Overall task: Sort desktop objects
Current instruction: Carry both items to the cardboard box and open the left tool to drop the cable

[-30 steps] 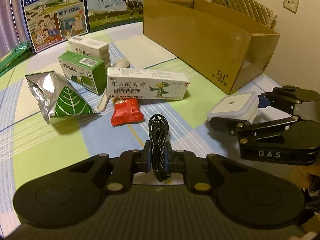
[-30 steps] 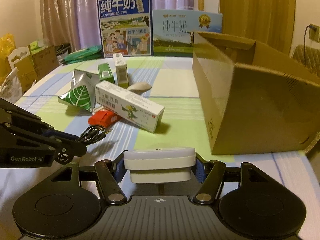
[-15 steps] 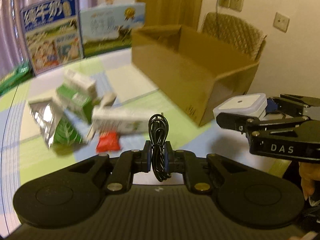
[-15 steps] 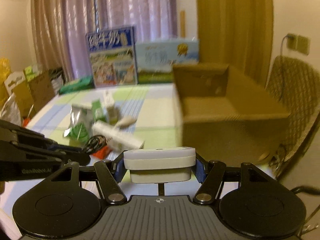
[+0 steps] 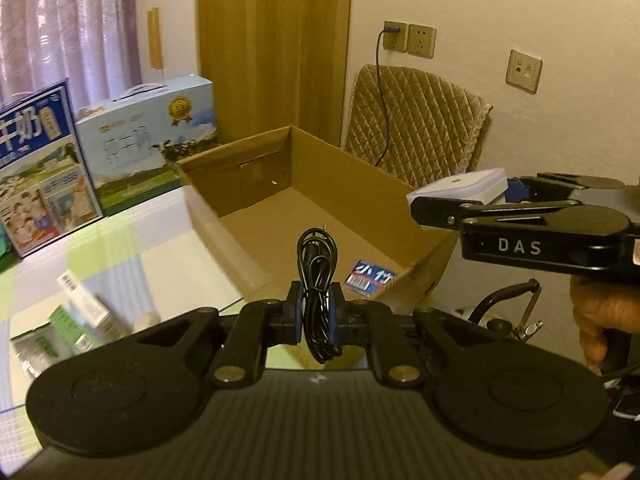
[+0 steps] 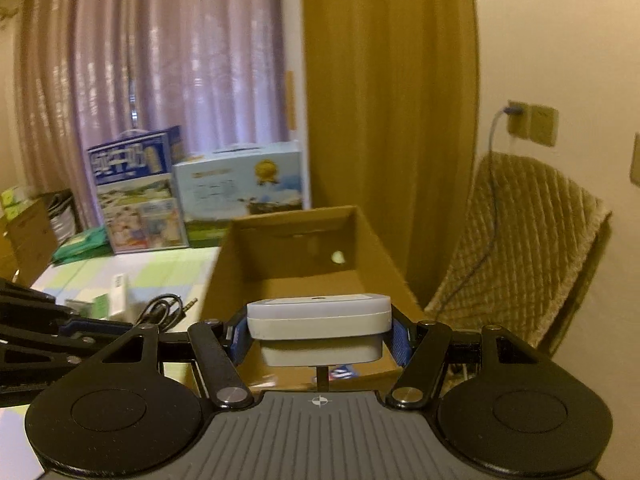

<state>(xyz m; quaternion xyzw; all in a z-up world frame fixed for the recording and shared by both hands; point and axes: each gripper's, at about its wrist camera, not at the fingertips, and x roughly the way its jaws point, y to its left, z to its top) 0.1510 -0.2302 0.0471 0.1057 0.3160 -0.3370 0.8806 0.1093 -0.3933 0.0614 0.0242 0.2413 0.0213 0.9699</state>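
Left gripper [image 5: 316, 312]: fingers pinching a coiled black cable [image 5: 317, 280], glossy rubbery loops standing upright, held above the near wall of the box.
Right gripper [image 6: 319, 334]: blue-padded fingers clamped on a white charger [image 6: 319, 322], smooth plastic, square with rounded corners (hovering over the box's near end).
Cardboard box [image 5: 256, 236]: open-topped, plain brown corrugated, on the table [image 5: 132, 248].
Inside the box: one small blue packet [image 5: 371, 275] with a barcode, lying flat on the floor near the front corner.
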